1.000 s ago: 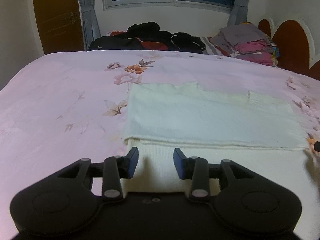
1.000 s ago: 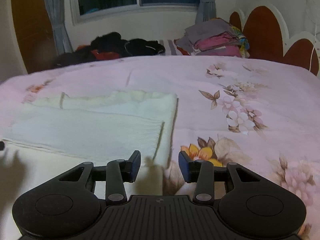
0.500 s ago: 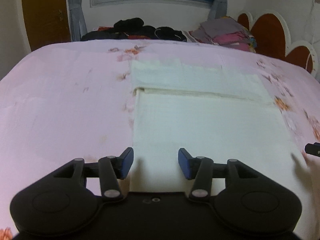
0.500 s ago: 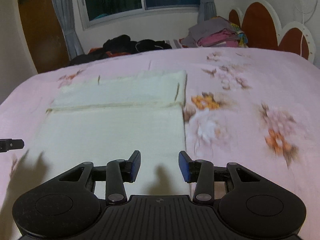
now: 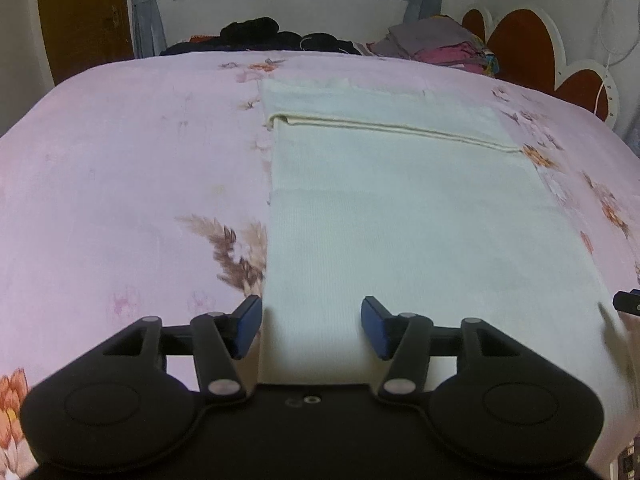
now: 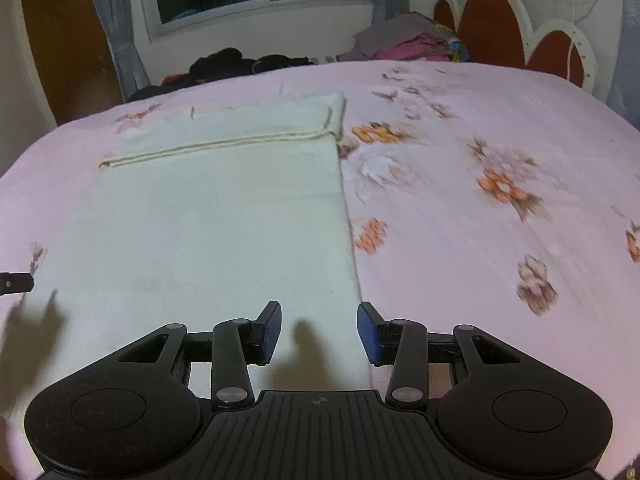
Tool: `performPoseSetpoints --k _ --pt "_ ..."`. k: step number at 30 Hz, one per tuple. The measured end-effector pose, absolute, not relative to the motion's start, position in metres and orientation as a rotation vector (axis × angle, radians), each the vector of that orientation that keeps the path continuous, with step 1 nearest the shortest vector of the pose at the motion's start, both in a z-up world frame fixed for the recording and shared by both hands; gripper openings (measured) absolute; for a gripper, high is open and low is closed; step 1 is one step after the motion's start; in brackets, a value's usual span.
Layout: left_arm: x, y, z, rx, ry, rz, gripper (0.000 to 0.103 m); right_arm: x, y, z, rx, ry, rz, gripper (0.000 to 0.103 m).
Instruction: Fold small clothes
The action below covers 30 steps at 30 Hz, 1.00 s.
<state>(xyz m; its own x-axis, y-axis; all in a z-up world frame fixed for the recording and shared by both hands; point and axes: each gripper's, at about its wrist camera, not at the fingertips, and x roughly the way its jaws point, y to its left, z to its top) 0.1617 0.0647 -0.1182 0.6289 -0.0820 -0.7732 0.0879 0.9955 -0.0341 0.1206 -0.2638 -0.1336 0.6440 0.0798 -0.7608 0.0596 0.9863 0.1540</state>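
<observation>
A cream knitted garment (image 5: 408, 216) lies flat on the pink flowered bedspread (image 5: 132, 168), its far part folded over into a band with a raised edge (image 5: 392, 126). My left gripper (image 5: 311, 328) hovers over the garment's near left edge, jaws opening, nothing between the blue pads. In the right wrist view the same garment (image 6: 208, 216) fills the left half. My right gripper (image 6: 319, 330) stands open above the near right edge, holding nothing. The tip of each gripper shows at the other view's border: the right one (image 5: 628, 302) and the left one (image 6: 16, 282).
Dark clothes (image 5: 260, 34) are heaped at the far side of the bed under a window. A stack of folded grey and pink clothes (image 5: 440, 44) sits by the scalloped headboard (image 5: 520, 48). A wooden door (image 5: 80, 16) stands at far left.
Both grippers have drawn back from the folded band toward the garment's near edge, so more cloth lies ahead. The left jaws have spread wider. The garment lies as before.
</observation>
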Motion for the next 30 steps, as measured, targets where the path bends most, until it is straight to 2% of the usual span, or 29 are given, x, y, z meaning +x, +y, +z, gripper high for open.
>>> performPoseSetpoints --k 6,17,21,23,27,29,30 --pt "0.14 0.073 -0.126 -0.011 0.91 -0.096 0.059 0.104 -0.267 -0.138 0.173 0.895 -0.007 0.042" --pt "0.107 0.092 -0.144 -0.089 0.982 -0.136 0.059 0.084 -0.272 -0.149 0.198 0.948 -0.041 0.042" --pt "0.1 0.092 -0.148 -0.12 0.993 -0.175 0.057 0.079 -0.273 -0.153 0.226 0.963 -0.057 0.053" --pt "0.097 0.092 -0.149 -0.135 0.998 -0.198 0.054 0.076 -0.271 -0.154 0.237 0.967 -0.049 0.053" --pt "0.095 0.094 -0.149 -0.18 1.01 -0.219 0.041 0.07 -0.267 -0.155 0.26 0.982 -0.034 0.053" --pt "0.094 0.097 -0.149 -0.21 1.022 -0.232 0.03 0.069 -0.265 -0.154 0.277 0.991 -0.024 0.052" --pt "0.094 0.098 -0.149 -0.222 1.027 -0.235 0.021 0.067 -0.263 -0.154 0.287 0.997 -0.019 0.048"
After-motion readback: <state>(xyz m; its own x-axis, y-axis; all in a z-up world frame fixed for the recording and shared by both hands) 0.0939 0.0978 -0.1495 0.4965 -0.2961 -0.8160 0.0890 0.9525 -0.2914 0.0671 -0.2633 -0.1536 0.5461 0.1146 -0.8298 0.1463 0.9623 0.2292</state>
